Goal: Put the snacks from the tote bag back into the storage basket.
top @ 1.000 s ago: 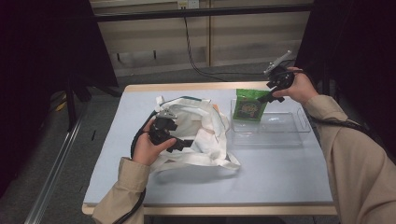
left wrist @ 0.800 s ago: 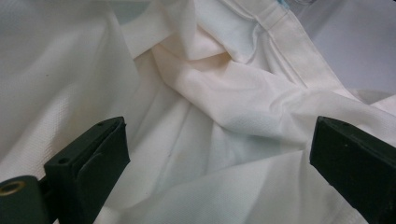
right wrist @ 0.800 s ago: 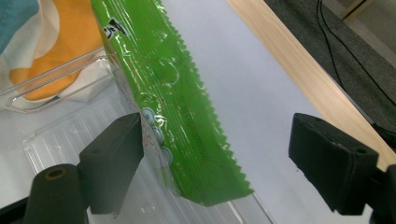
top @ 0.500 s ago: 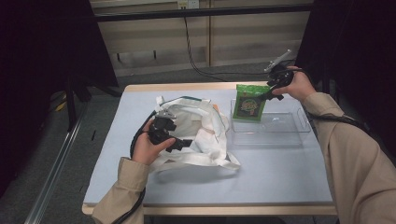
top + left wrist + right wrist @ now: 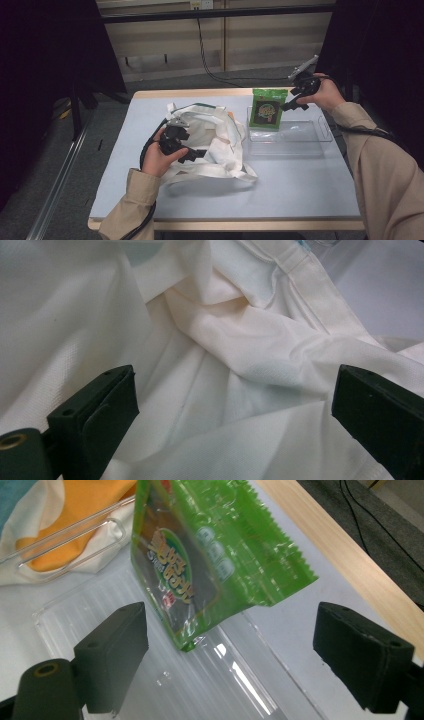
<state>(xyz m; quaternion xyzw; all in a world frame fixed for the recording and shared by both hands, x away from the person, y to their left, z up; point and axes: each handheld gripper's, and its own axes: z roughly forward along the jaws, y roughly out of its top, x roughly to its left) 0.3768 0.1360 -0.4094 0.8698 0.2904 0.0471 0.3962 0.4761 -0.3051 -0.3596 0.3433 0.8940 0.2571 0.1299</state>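
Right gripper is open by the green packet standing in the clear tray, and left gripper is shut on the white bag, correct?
Not quite. The left gripper is open too: the left gripper view shows its jaws spread wide over the white bag, gripping nothing. The rest holds: the right gripper is open by the green packet standing in the clear tray.

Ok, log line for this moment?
left claw: open, over bag | right claw: open, facing pouch | pouch: upright in tray | bag: beside tray
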